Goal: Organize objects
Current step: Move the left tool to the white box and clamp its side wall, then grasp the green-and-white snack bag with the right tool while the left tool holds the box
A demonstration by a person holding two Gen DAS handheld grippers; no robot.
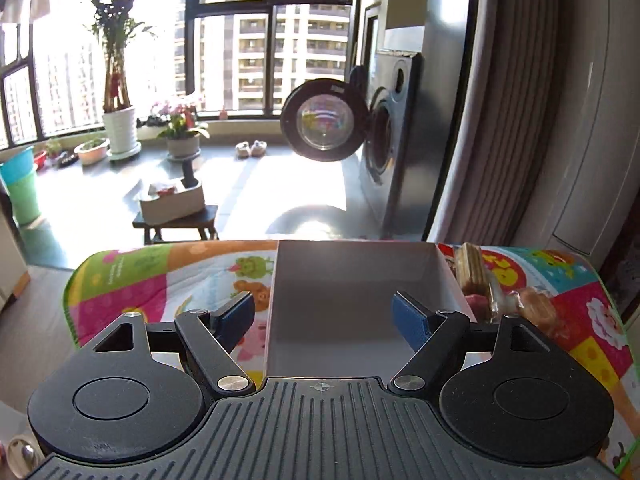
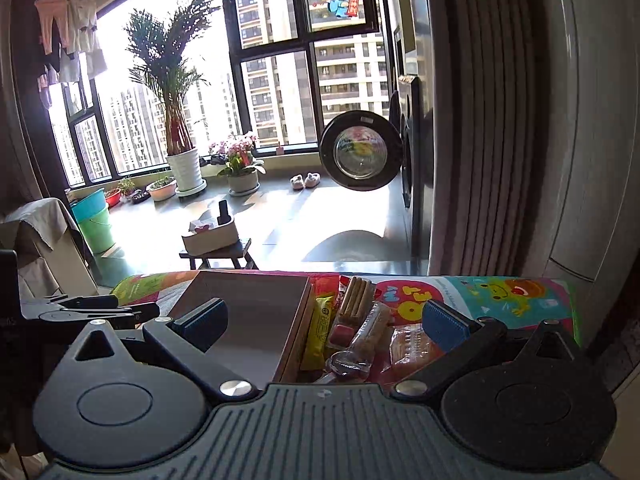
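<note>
On patterned mat (image 1: 168,280): empty white box (image 1: 360,280), wrapped snacks (image 2: 360,332) piled just right, likely destined inside. Left gripper (image 1: 323,312) gapes over box; right gripper (image 2: 324,320) spread above snacks, both holding nothing.

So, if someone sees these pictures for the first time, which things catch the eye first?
Probably the empty white box on the colourful play mat, with a heap of wrapped snacks beside its right wall. Both claws, left and right, stand open, holding nothing. Behind, a washing machine door hangs open.
</note>
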